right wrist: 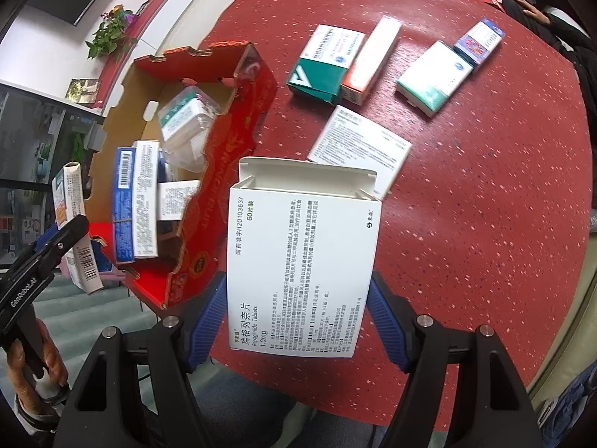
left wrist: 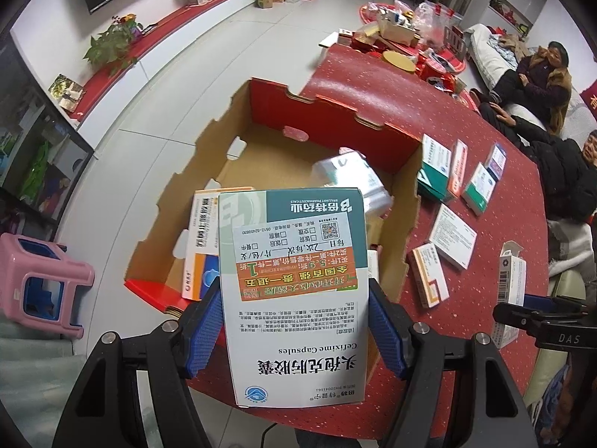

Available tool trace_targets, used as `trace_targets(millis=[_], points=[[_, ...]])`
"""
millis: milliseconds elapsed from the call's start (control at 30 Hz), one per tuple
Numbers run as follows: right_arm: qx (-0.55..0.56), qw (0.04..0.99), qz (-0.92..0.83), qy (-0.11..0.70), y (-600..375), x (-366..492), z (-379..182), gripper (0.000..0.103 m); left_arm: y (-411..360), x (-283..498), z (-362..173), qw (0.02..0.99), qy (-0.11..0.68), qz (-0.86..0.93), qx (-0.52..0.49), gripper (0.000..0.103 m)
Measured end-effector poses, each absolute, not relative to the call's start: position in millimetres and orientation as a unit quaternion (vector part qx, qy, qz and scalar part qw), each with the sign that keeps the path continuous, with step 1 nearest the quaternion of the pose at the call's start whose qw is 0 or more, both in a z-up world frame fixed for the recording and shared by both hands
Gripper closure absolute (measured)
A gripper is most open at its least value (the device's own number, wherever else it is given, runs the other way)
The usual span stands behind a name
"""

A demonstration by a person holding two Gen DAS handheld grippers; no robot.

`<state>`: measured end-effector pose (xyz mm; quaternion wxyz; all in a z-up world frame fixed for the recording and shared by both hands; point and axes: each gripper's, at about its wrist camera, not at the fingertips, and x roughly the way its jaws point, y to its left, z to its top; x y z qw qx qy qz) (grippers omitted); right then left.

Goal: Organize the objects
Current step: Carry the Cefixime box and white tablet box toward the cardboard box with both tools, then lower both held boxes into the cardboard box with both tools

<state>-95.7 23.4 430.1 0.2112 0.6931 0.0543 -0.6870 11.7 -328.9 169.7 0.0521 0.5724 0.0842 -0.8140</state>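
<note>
Here, in the left wrist view, the Cefixime box [left wrist: 294, 291] is clamped by the left claw [left wrist: 294, 330] above the cardboard box [left wrist: 261, 142], long axis pointing away; it could catch the notched rim. In the right wrist view, the Repaglinide box [right wrist: 302, 268] is gripped by the right claw [right wrist: 298, 319] over the red surface [right wrist: 485, 224], opened flap forward; contents could spill if tilted.
</note>
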Motion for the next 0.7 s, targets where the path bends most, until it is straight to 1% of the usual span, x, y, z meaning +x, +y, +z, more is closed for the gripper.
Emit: trace_targets(millis=[333, 533, 633, 700], points=[[0.673, 0.284, -0.677, 0.088, -46.9, -98.1, 439.4, 0.03, -353.0, -6.6, 179.0, 0.068, 0.076, -0.823, 0.559, 0.027], [0.66, 0.318, -0.669, 0.125, -82.5, -88.6, 440.6, 0.03, -357.7, -16.3, 176.4, 0.081, 0.069, -0.817, 0.566, 0.027], [0.662, 0.323, -0.667, 0.115, -93.0, -95.6, 440.9, 0.03, -361.0, -21.3, 175.0, 0.082, 0.067, -0.815, 0.569, 0.027], [0.666, 0.325, -0.665, 0.093, -98.2, -103.8, 441.4, 0.03, -363.5, -23.9, 173.8, 0.082, 0.067, -0.815, 0.57, 0.027]])
